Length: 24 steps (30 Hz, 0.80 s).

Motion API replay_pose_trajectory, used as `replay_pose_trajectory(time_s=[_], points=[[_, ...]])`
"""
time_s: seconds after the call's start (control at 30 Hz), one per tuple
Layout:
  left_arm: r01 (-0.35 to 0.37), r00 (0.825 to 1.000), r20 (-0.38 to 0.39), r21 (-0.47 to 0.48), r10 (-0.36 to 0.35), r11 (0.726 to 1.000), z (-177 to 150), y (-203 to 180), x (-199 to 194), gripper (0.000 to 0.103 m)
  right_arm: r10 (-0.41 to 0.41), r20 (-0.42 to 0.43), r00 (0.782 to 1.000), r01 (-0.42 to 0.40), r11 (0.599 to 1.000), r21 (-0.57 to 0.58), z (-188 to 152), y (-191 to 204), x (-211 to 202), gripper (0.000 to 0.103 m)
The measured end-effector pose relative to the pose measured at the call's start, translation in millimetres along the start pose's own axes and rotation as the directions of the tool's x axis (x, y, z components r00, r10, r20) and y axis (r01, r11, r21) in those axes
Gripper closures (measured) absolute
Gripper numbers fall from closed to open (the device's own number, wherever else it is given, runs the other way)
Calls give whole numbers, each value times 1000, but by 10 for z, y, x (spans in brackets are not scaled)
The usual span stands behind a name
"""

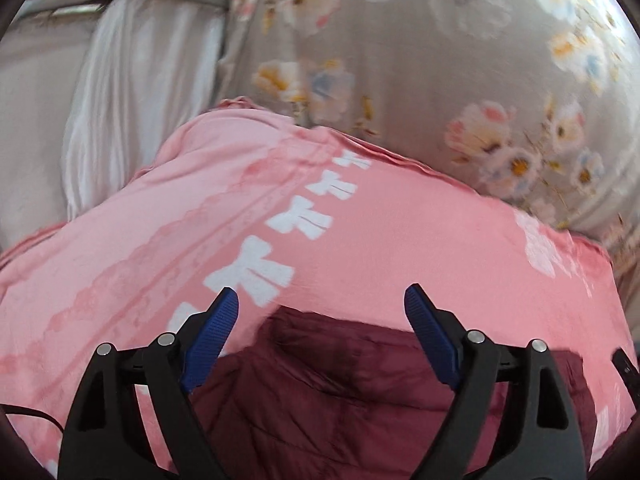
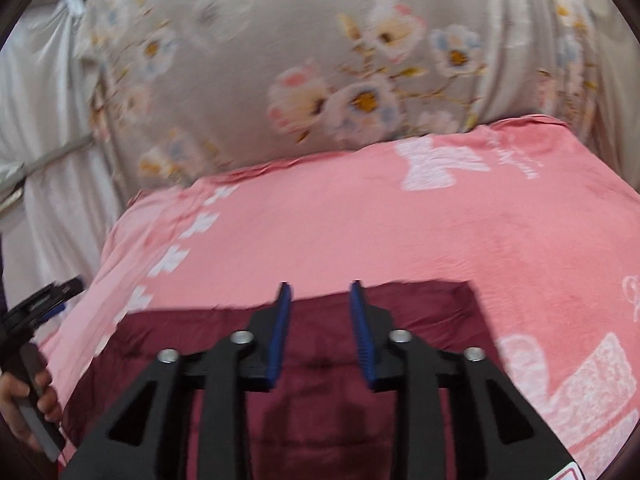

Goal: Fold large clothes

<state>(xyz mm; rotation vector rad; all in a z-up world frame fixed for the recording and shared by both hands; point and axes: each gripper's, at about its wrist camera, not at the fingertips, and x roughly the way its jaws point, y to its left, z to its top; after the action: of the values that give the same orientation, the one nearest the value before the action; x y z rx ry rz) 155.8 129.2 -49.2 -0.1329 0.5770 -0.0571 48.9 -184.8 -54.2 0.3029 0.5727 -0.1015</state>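
A dark maroon quilted garment lies flat on a pink blanket, its far edge straight across both views. My left gripper hovers over that far edge, its blue pads spread wide with nothing between them. In the right wrist view my right gripper is over the same edge with a narrower gap between its blue pads, and it holds no cloth. At that view's far left a hand holds the left gripper's body.
The pink blanket with white bow prints covers the bed. Behind it a grey floral quilt is bunched up. White cloth hangs at the left. A black cable runs at the lower left.
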Motion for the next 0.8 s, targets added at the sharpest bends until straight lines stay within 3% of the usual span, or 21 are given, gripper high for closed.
replay_pose_trajectory(time_s=[0.07,0.17,0.53,0.8], points=[[28,999,-35,62,-26,998,-118,-253,46,28,26,-30,999,-27,999,-46,-126,203,90,93],[61,993,-106,108,-49,992,-338,-510,229,37,42,-77,996,-48,996,-76,-258,371,253,100],[22,978,-208,120,4,993,-701,-607,722,39,22,-207,978,-36,997,-63,-450,340,782,101],[8,978,-209,132,21,991,-822,-599,852,38,16,-251,968,-29,998,-48,-578,291,984,103]])
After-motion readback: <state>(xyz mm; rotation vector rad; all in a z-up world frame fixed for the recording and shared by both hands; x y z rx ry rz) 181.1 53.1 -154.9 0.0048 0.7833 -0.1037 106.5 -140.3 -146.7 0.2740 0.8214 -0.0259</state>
